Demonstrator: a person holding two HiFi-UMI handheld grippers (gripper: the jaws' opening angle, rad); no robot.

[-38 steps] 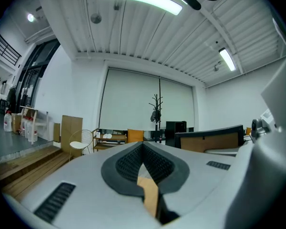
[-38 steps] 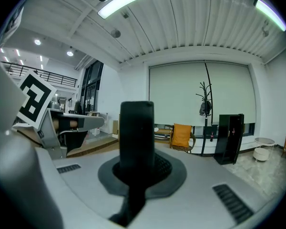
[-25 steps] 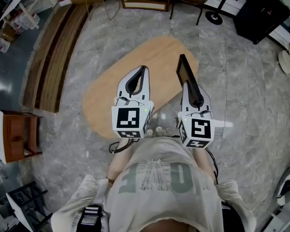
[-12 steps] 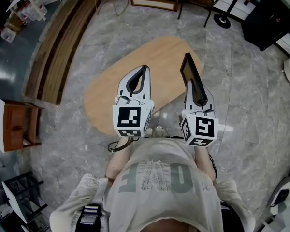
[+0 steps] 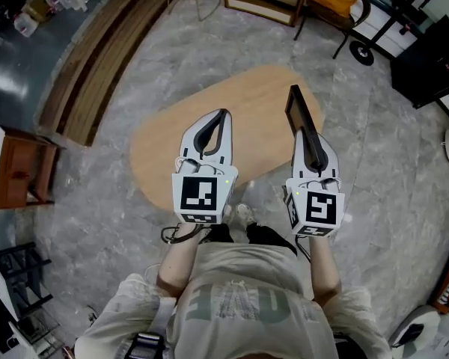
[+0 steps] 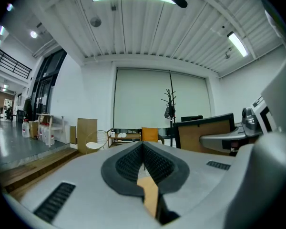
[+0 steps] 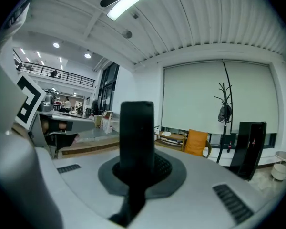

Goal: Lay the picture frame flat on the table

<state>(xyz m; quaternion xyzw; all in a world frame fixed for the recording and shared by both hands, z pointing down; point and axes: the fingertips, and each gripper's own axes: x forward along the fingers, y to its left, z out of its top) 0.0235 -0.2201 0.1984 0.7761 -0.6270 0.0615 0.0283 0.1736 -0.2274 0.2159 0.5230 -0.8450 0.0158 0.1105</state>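
- The right gripper (image 5: 307,134) is clenched on the picture frame (image 5: 295,106). It holds the dark frame by one end, edge-on and sticking out ahead of the jaws.
- The frame is in the air, not on the table (image 5: 239,103). From the head view it lines up with the right end of the tabletop, close to that edge.
- The left gripper (image 5: 223,115) is closed with nothing between its jaws. It hangs over the middle of the tabletop and gives the frame no support.
- Risk: the grip is at one end only, so the frame could pivot or slip in the pads as it is tilted toward flat.
- Risk: lowered where it now lines up, part of the frame could overhang the right edge. It might then tip to the floor once released.
- Risk: if one corner meets the wood first, or the jaws let go too early, the frame could drop and slap down. Any glass in it might crack.
- Containers: none shows on the tabletop, and none belongs to this task. The shelves and furniture around the room are too small to tell their contents.
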